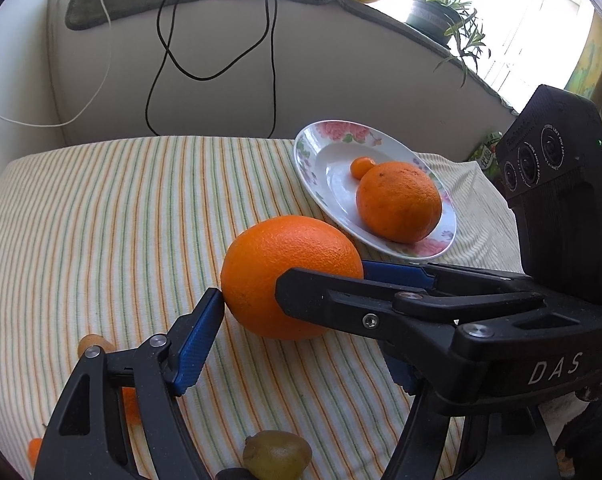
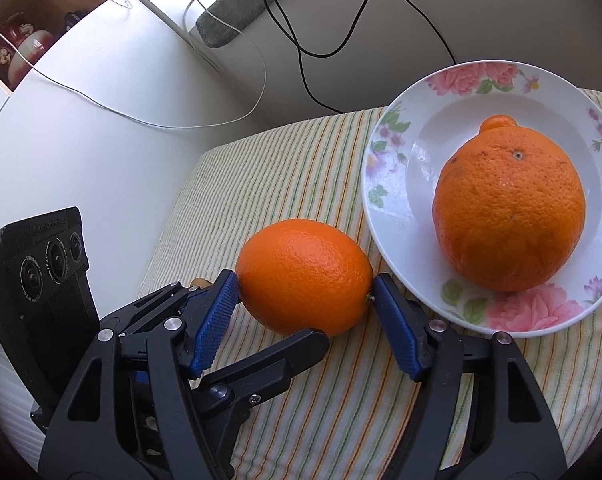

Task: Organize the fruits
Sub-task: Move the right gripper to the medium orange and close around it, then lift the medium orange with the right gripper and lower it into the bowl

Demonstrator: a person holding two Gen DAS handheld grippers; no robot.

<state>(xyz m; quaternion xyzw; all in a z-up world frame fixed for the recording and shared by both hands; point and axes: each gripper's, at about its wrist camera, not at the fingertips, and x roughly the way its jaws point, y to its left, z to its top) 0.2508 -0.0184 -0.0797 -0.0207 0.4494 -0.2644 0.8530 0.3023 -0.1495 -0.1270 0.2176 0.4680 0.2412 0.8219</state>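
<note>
A smooth orange (image 1: 261,264) (image 2: 301,272) lies on the striped cloth (image 1: 101,220), just in front of a flowered plate (image 1: 333,168) (image 2: 401,184). My right gripper (image 2: 305,286) is shut on it, a blue pad pressing on each end. My left gripper (image 1: 301,300) grips the same orange crosswise: its near pad (image 1: 199,336) touches the fruit's left side, and its other finger (image 2: 285,356) meets the underside. The right gripper's black finger (image 1: 321,296) covers the rest. On the plate sit a larger rough orange (image 1: 399,200) (image 2: 509,208) and a tiny orange fruit (image 1: 361,167) (image 2: 497,122).
A green fruit (image 1: 277,454) and small orange fruits (image 1: 131,404) lie near the cloth's front edge under my left gripper. Black and white cables (image 1: 269,60) hang down the wall behind the table. A potted plant (image 1: 433,16) stands on the sill.
</note>
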